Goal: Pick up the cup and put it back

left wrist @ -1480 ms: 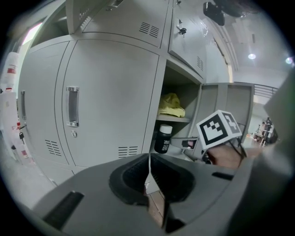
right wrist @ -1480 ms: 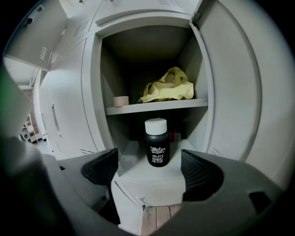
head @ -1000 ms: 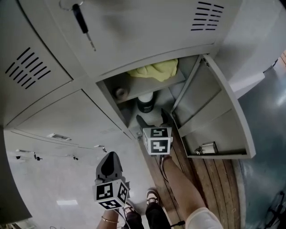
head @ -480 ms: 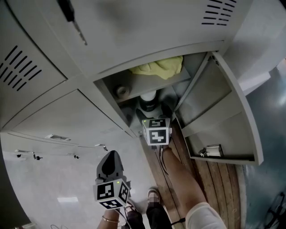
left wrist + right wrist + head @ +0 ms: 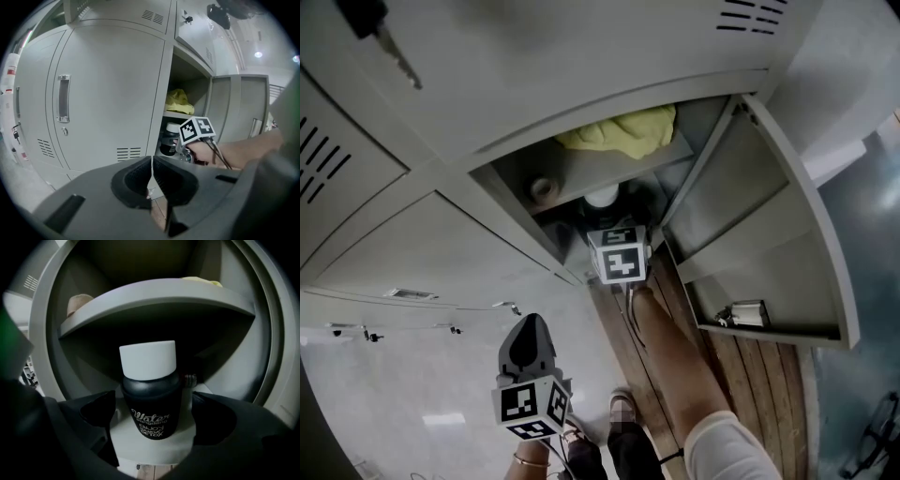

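A black cup (image 5: 151,399) with a white lid stands upright on the floor of the open locker compartment, under its shelf (image 5: 154,298). My right gripper (image 5: 153,408) reaches in with one jaw on either side of the cup. Its jaws have just been opening, and there are gaps between the pads and the cup. In the head view its marker cube (image 5: 619,253) hides most of the cup, and only the lid (image 5: 602,197) shows. My left gripper (image 5: 152,176) hangs back outside the locker, its jaws shut on nothing.
A yellow cloth (image 5: 623,131) and a small brown roll (image 5: 544,189) lie on the shelf above the cup. The locker door (image 5: 769,216) stands open to the right, with a small object (image 5: 741,314) in its pocket. Shut locker doors (image 5: 103,98) fill the left. Wooden planks (image 5: 750,375) cover the floor below.
My right gripper has pushed deeper into the locker towards the cup, and its cube now covers more of the cup. The left gripper has stayed put.
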The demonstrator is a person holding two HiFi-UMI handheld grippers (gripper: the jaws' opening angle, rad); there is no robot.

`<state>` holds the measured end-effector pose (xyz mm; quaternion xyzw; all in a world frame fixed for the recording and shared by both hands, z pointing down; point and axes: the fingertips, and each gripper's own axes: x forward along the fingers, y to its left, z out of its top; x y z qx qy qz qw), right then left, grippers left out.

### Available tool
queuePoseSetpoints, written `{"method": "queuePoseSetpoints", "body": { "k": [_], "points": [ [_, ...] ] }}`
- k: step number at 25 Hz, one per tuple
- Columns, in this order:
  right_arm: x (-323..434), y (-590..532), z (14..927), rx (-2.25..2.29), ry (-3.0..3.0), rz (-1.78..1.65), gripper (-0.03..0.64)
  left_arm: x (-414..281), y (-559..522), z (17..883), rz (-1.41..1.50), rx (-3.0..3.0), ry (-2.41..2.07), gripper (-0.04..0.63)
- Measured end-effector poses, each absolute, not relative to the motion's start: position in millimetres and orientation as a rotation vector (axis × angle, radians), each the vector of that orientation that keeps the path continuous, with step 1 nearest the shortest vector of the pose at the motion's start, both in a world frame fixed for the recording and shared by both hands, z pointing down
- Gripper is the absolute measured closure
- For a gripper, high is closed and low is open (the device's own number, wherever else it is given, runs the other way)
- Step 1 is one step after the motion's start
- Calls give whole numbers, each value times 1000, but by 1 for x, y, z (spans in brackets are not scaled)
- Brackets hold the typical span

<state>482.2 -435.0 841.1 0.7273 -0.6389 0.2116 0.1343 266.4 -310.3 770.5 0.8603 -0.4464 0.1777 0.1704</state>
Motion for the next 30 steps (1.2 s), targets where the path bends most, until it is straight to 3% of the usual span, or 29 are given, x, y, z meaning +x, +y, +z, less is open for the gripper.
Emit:
{"method": "queuePoseSetpoints", "body": {
  "k": [30],
  "points": [
    [485,-472,873,2062,-1943,532,123,243,-317,783,527,2432,-1302,580]
  ]
}}
